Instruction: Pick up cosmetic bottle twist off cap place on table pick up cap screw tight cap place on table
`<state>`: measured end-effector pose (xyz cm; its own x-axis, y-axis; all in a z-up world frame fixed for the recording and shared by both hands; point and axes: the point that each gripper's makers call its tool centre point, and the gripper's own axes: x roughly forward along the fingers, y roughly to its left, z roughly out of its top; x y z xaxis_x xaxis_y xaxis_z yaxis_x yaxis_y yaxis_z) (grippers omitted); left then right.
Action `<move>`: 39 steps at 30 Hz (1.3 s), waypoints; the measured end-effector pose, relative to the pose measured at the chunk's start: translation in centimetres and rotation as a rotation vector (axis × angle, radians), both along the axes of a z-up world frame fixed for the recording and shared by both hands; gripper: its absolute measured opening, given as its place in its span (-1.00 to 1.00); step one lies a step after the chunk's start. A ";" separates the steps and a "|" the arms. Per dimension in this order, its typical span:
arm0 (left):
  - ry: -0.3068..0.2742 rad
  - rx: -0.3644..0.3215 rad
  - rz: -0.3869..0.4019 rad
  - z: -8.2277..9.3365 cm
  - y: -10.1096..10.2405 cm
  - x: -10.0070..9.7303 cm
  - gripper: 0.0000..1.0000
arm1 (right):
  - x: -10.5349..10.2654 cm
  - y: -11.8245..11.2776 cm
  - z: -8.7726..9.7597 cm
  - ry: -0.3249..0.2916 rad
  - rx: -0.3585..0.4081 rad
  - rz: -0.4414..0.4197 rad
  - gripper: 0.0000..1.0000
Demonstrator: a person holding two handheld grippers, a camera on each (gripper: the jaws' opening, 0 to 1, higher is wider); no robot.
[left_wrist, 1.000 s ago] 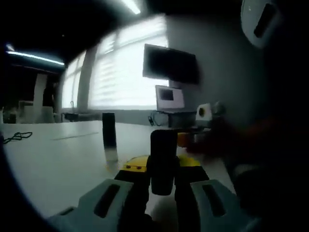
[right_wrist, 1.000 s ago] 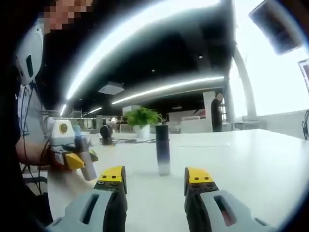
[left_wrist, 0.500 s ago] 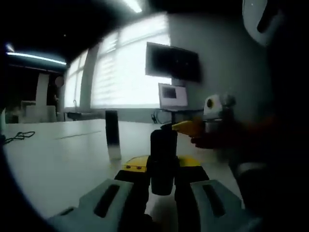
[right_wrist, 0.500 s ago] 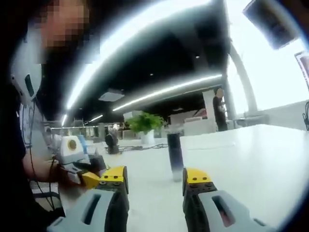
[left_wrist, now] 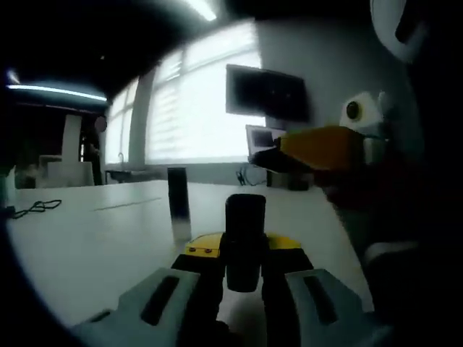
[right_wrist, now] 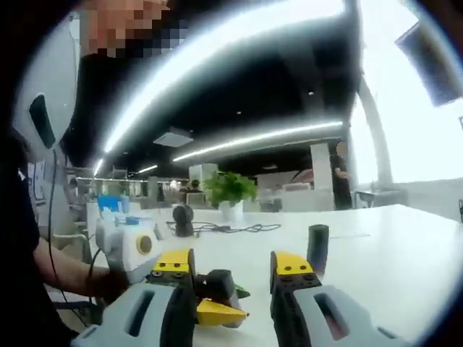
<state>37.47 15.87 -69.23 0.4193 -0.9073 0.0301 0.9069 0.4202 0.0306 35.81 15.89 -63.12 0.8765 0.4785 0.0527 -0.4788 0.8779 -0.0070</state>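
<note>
Dark cosmetic bottle point(left_wrist: 178, 211) standing upright on the white table point(left_wrist: 87, 246), well apart from both claws. Black on top, fading to a paler, silvery bottom. Can't tell what's inside, way too dim and blurry for that. Same bottle in the right gripper view, just past the right-hand jaw tip, a bit out of focus.

Black cap point(left_wrist: 244, 217) off the bottle and pinched in the left gripper point(left_wrist: 244, 242), jaws clamped on it from both sides, the cap sticking up between the yellow tips. Chunky round thing, plain black, no visible markings.

Right gripper point(right_wrist: 231, 262) with jaws wide apart, nothing between them, held low over the table and pointed across it toward the bottle. In the left gripper view, seen coming in from the right, up high, with its orange-yellow tip aimed left. In the right gripper view, left gripper poking in from the left near the bottom, close by the right one's jaws, the cap in its grip, with a person's forearm point(right_wrist: 65, 271) behind it.

Further back: potted plant point(right_wrist: 230, 189) and a cable point(right_wrist: 231, 229) on the table, a dark monitor point(left_wrist: 268, 94) by the bright windows point(left_wrist: 195, 108).
</note>
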 end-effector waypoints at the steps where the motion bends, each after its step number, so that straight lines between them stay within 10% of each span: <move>1: -0.002 0.003 -0.001 0.0 0.0 0.0 -0.81 | 0.0 0.5 -0.2 0.001 -0.008 0.002 -0.34; 29: -0.006 0.005 0.025 0.0 0.4 0.3 -0.81 | 2.9 2.5 -3.4 0.039 -0.133 -0.206 -0.75; 39: -0.030 0.000 0.010 0.3 0.5 0.2 -0.80 | 2.9 2.5 -3.2 0.075 -0.062 -0.181 -0.78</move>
<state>37.62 16.34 -68.91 0.4274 -0.9031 0.0428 0.9013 0.4293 0.0581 38.73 18.34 -66.37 0.9488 0.3132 -0.0405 -0.3146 0.9486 -0.0340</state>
